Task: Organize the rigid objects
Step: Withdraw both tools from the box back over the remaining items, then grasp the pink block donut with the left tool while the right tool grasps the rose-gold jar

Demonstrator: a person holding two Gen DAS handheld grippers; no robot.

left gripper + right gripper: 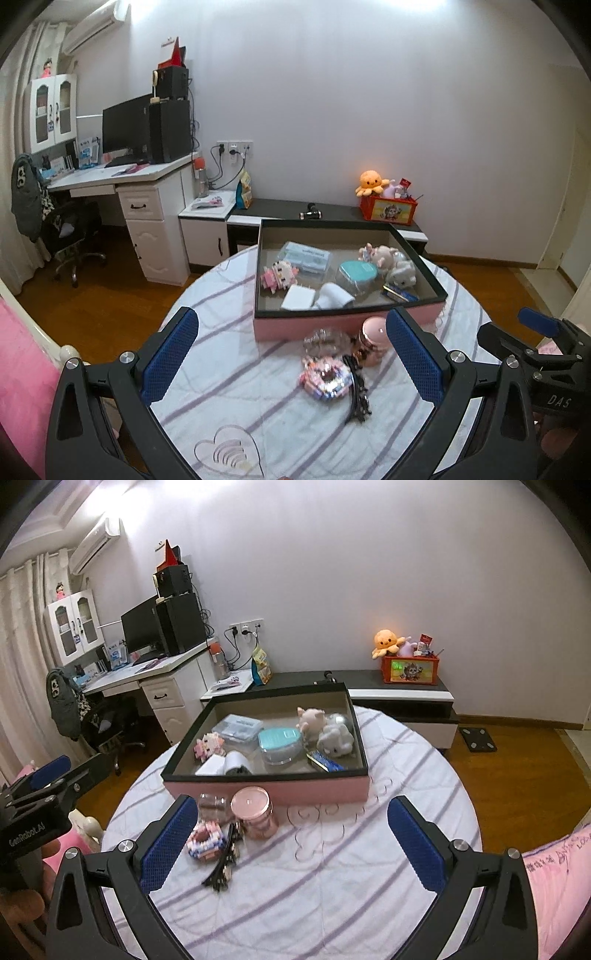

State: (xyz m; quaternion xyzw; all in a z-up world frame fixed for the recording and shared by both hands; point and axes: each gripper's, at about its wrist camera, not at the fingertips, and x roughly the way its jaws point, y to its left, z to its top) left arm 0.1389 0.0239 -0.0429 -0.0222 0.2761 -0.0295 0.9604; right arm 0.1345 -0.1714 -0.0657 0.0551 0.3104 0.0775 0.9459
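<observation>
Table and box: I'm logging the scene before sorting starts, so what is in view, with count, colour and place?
table: 1, round, white cloth with purple stripes
box: 1, pink sides, black rim, on table
jar: 1, pink, before box
clear jar: 1, left of jar
block toy: 1, pink-white, near clear jar
hair clips: black bunch, beside block toy
teal case: 1, in box
plush toys: 2, pink and grey, in box
left gripper: open
right gripper: open

Pink candle jar (pixel 255 812): upright on table (pixel 369 867), just beside pink box (pixel 295 790) front wall. Clear glass jar (pixel 212 805): left of candle. Pastel block ring (pixel 206 841): flat, nearer. Black hair clips (pixel 223 867): beside ring. Box: open, holding assorted toys, cases.
</observation>
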